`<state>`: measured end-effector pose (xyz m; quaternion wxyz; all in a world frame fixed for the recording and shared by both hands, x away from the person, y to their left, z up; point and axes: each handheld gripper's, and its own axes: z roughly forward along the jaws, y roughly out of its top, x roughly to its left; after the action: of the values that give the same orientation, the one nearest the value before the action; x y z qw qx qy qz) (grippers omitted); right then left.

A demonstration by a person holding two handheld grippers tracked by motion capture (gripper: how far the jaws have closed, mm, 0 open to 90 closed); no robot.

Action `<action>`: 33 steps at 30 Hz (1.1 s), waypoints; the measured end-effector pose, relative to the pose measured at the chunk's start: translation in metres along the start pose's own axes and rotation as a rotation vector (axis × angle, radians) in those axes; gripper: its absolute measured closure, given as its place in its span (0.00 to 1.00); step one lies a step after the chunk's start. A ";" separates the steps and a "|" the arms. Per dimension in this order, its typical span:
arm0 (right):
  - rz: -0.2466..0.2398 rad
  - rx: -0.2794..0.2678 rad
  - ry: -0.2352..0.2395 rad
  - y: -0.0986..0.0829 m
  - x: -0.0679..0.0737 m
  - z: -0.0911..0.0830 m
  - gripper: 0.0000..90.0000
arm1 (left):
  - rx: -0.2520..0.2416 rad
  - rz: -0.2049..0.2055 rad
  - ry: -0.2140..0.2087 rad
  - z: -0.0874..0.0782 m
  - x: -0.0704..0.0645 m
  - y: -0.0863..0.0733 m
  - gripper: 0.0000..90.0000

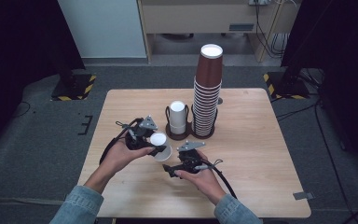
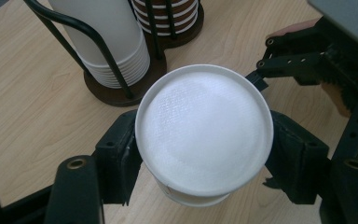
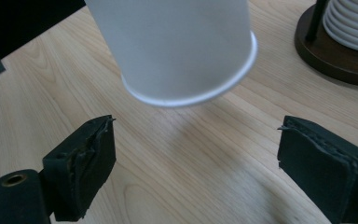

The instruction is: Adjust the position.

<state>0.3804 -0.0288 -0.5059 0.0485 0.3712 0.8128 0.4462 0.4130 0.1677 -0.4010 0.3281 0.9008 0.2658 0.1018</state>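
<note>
Wooden table (image 1: 261,154); white cup (image 2: 204,135) mouth hidden.

Wooden table (image 1: 242,154) — cup rack (image 1: 186,135)

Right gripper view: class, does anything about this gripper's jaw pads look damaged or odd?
Yes. The black pads on the right gripper look worn: their inner edges are ragged and seem to be peeling in layers. The jaws stand wide apart, holding nothing, below the white cup hanging upside down above the table.
</note>
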 end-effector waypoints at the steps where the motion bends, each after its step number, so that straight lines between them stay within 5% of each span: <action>1: 0.000 -0.003 0.004 0.000 0.000 0.001 0.12 | -0.001 -0.003 0.000 0.000 0.000 0.000 0.36; 13: 0.054 -0.015 0.026 0.003 0.001 0.017 0.12 | -0.013 -0.019 -0.018 0.003 -0.004 0.001 0.36; 20: 0.065 -0.030 0.002 0.006 -0.006 0.017 0.20 | -0.011 -0.022 -0.030 -0.003 -0.006 -0.002 0.36; 33: -0.002 -0.063 -0.012 0.013 -0.013 0.002 0.31 | 0.002 -0.032 -0.048 -0.005 -0.003 -0.015 0.37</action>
<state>0.3979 -0.0321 -0.5002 0.0657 0.3714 0.7985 0.4691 0.4021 0.1785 -0.4067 0.3350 0.8990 0.2722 0.0744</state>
